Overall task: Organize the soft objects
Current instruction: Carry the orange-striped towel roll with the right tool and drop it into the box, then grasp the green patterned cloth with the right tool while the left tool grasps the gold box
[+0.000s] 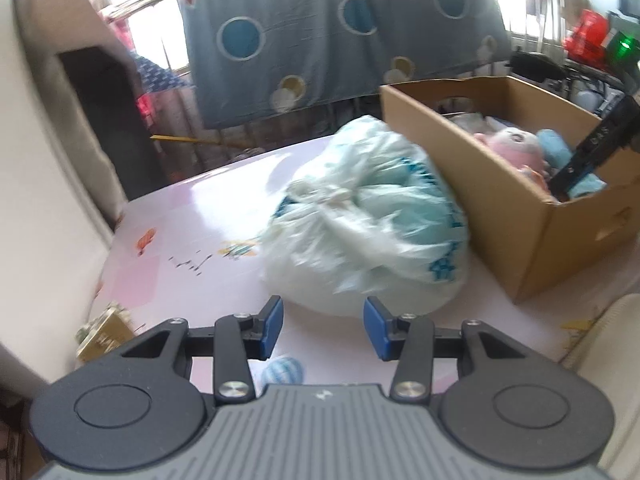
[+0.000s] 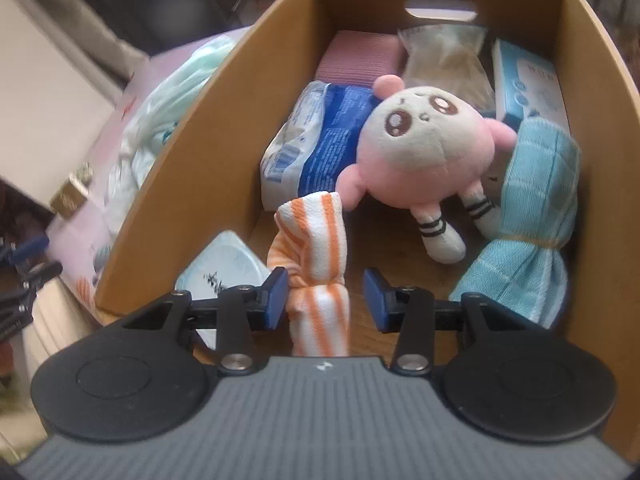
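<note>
A cardboard box stands on the pink table; it also shows in the right wrist view. A white-and-teal plastic bag lies beside the box's left wall. My left gripper is open just in front of the bag, empty. A small blue striped soft thing lies under it. My right gripper is open inside the box; an orange-striped cloth lies between its fingers, touching the left one. The box also holds a pink plush doll, a teal towel roll and a blue tissue pack.
A gold packet lies at the table's left front edge. A white round lid sits in the box's near left corner. A pale blue carton and a pink pad lie at the box's back. A blue curtain hangs behind the table.
</note>
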